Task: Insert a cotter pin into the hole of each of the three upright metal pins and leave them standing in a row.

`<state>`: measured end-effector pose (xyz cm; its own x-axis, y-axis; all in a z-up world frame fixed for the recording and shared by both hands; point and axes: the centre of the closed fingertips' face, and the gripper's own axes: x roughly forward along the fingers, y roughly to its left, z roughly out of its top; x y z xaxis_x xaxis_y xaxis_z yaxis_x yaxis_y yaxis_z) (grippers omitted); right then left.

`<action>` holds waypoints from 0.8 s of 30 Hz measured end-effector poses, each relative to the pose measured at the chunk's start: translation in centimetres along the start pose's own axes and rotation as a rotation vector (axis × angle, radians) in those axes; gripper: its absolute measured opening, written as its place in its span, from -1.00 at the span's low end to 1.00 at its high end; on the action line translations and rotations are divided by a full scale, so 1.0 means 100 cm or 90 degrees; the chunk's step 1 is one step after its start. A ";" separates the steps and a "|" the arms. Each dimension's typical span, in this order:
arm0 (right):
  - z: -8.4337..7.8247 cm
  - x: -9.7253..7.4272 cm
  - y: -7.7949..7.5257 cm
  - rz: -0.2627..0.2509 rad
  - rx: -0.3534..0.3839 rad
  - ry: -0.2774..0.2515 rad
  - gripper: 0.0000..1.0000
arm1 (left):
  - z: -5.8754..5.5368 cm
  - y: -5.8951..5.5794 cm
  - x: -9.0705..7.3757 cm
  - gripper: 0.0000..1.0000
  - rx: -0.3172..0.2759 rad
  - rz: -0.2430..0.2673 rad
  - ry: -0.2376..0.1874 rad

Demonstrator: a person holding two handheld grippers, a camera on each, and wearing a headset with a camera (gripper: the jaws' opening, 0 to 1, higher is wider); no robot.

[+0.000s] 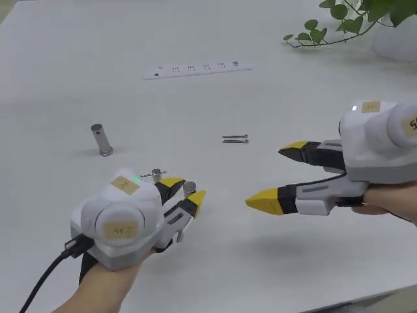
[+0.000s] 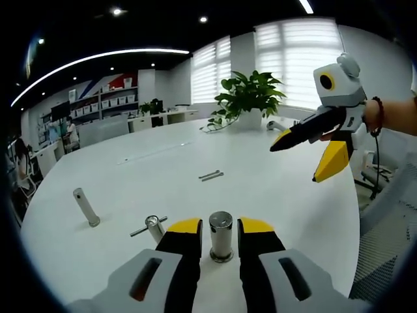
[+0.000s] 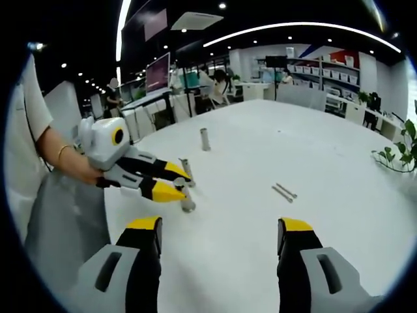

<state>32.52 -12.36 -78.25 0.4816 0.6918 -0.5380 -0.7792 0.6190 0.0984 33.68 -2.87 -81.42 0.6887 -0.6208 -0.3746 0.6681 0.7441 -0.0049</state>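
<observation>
Power strip (image 1: 195, 68) far side | plant (image 1: 345, 23) corner | cotter pins (image 1: 235, 138) lying loose

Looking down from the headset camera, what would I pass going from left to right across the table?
Lone metal pin → left gripper, its jaws either side of a second metal pin → two loose cotter pins → right gripper, open.

open office: desks (image 3: 156, 98), shelves (image 2: 117, 99)
</observation>
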 end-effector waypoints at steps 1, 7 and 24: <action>0.001 0.001 -0.002 -0.001 -0.003 0.002 0.41 | 0.001 0.000 -0.002 -0.59 0.000 -0.002 -0.005; 0.011 0.005 -0.017 -0.012 -0.022 0.007 0.17 | 0.005 0.004 -0.005 -0.53 -0.009 -0.001 -0.010; 0.022 0.037 -0.061 -0.021 -0.093 0.078 -0.35 | 0.009 0.000 -0.026 -0.50 -0.019 -0.006 -0.025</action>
<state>39.89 -12.76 -78.97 0.4620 0.6164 -0.6376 -0.8180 0.5739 -0.0379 32.11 -1.48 -79.56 0.6936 -0.6361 -0.3381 0.6657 0.7453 -0.0365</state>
